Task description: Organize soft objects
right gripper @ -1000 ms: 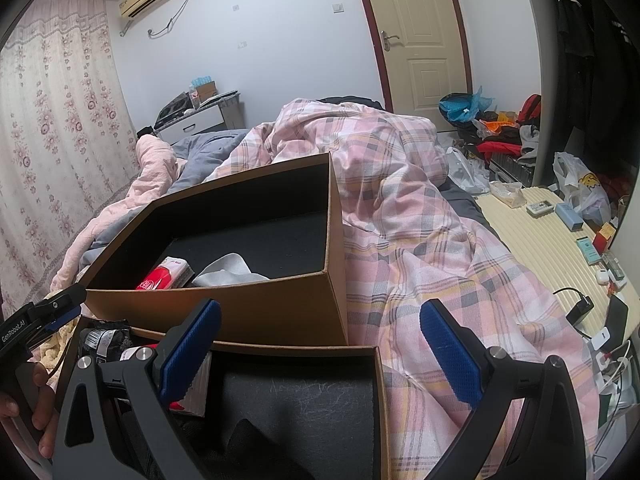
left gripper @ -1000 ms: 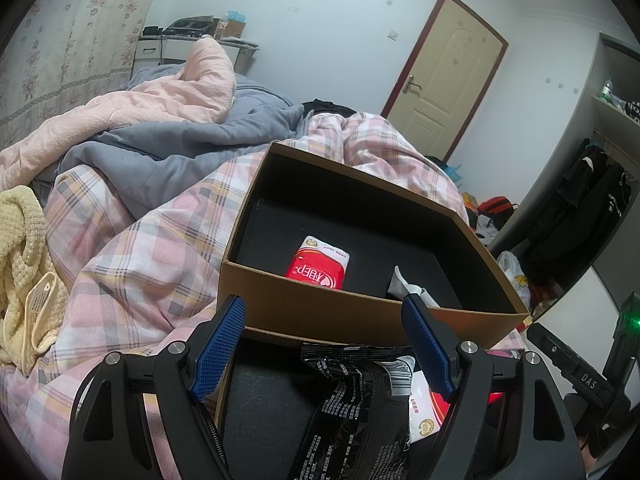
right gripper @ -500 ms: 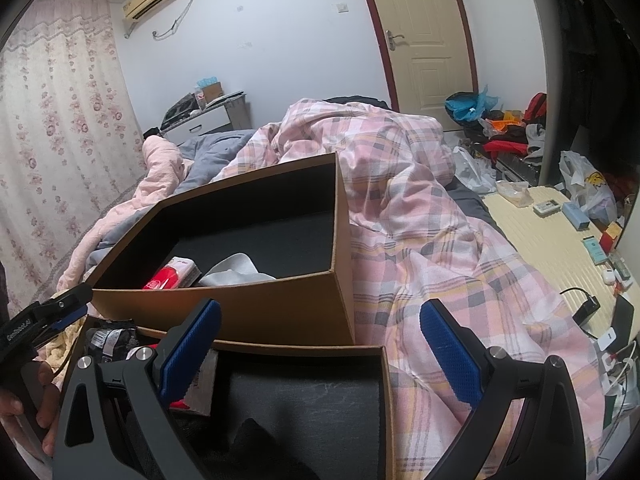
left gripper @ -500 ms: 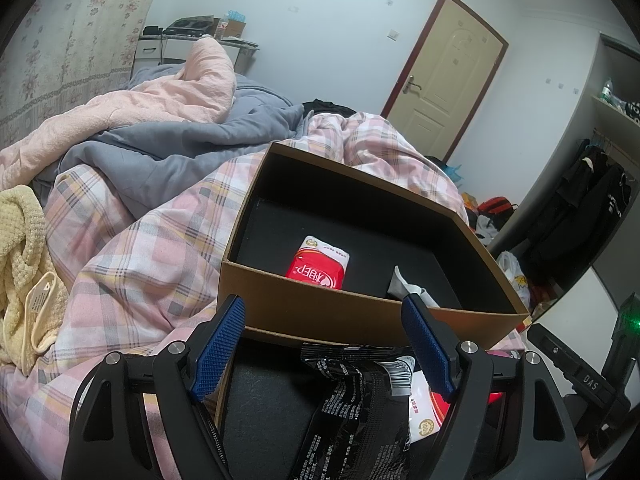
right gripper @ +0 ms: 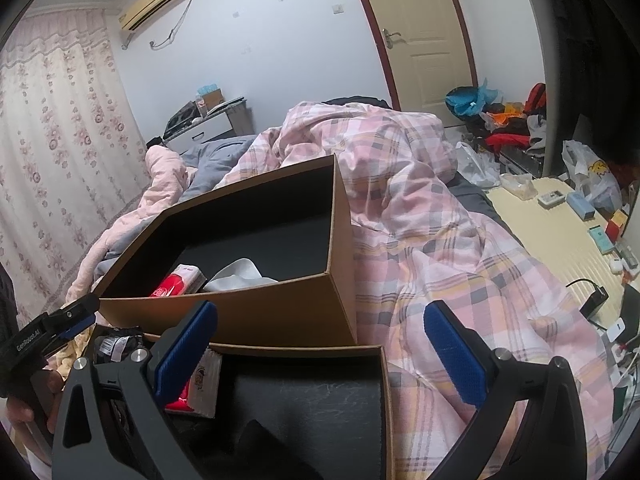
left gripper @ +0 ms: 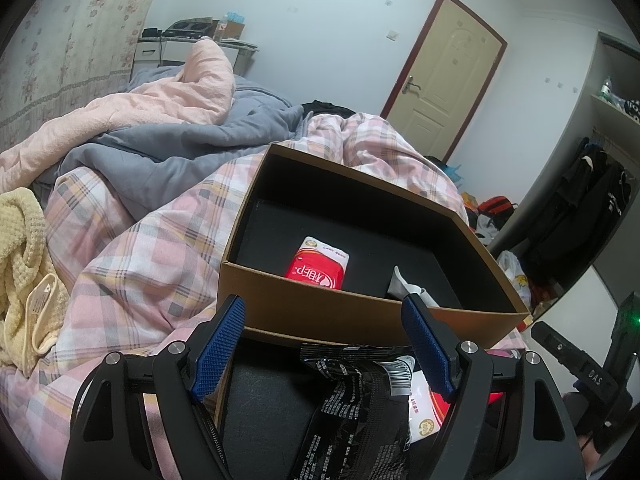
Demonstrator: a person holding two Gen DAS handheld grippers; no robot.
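Note:
A brown cardboard box [left gripper: 360,312] with a black inside sits on the bed. In it lie a red and white tissue pack [left gripper: 318,264] and a white cloth [left gripper: 408,288]. The box [right gripper: 248,316], pack [right gripper: 178,282] and cloth [right gripper: 238,272] also show in the right wrist view. A nearer box [right gripper: 320,400] holds a black foil packet [left gripper: 356,404] and a red and white pack [right gripper: 200,384]. My left gripper [left gripper: 324,352] is open and empty above the nearer box. My right gripper [right gripper: 320,352] is open and empty over that box's right half.
A pink plaid duvet [right gripper: 420,208] covers the bed, with grey [left gripper: 172,152] and pink blankets [left gripper: 160,100] behind. A yellow knit cloth [left gripper: 20,272] lies at the left. A cream mat [right gripper: 560,248] with small items and cables lies right of the bed.
The right wrist view has shifted slightly, with the boxes sitting a little further right in it. The left wrist view is unchanged. Both grippers stay open.

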